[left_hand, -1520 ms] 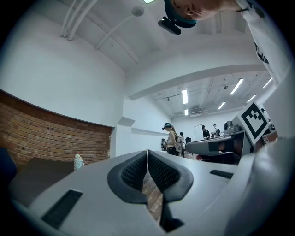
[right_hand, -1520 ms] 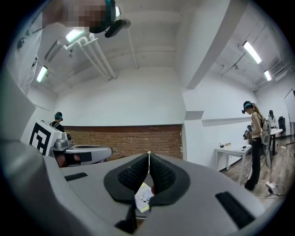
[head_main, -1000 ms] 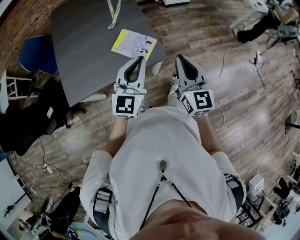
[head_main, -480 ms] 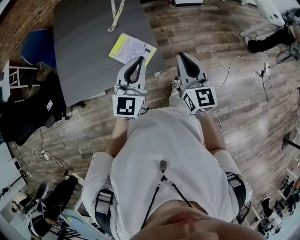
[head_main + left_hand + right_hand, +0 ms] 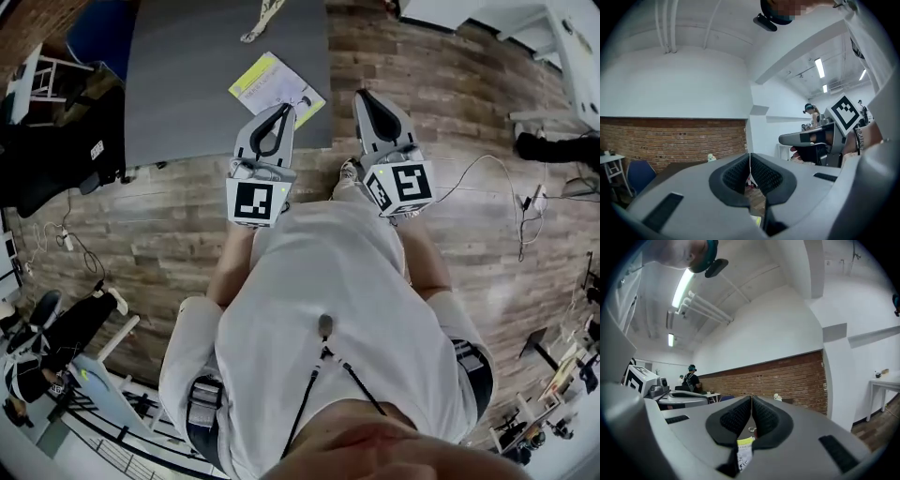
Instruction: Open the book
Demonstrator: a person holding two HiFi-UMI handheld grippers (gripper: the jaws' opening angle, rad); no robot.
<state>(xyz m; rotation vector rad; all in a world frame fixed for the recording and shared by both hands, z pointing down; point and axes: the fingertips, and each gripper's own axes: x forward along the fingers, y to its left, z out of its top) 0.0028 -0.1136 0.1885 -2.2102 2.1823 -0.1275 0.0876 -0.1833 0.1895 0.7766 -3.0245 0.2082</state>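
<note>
A blue chair stands off the far left corner of the grey table, on the wood floor. A pale strap lies at the table's far edge. The book, a thin one with a yellow strip along 1 side of its white cover, lies flat and closed close to the table's near right corner, turned askew to the edges.

The person, in a white shirt, stands just short of the table's near edge with 1 gripper in each hand, both pointing level toward the table. In the head view the tip of the left gripper reaches over the near edge, just beside the book's near corner. In the left gripper view its 2 ribbed pads press together at the tips with nothing between them, and a brick wall runs behind.

The right gripper is held beside the left one, apart from it, with its tip past the table's right edge, over the floor, near the book's right side. The right gripper view shows its jaws likewise closed tip to tip and empty. Neither gripper touches the book.
</note>
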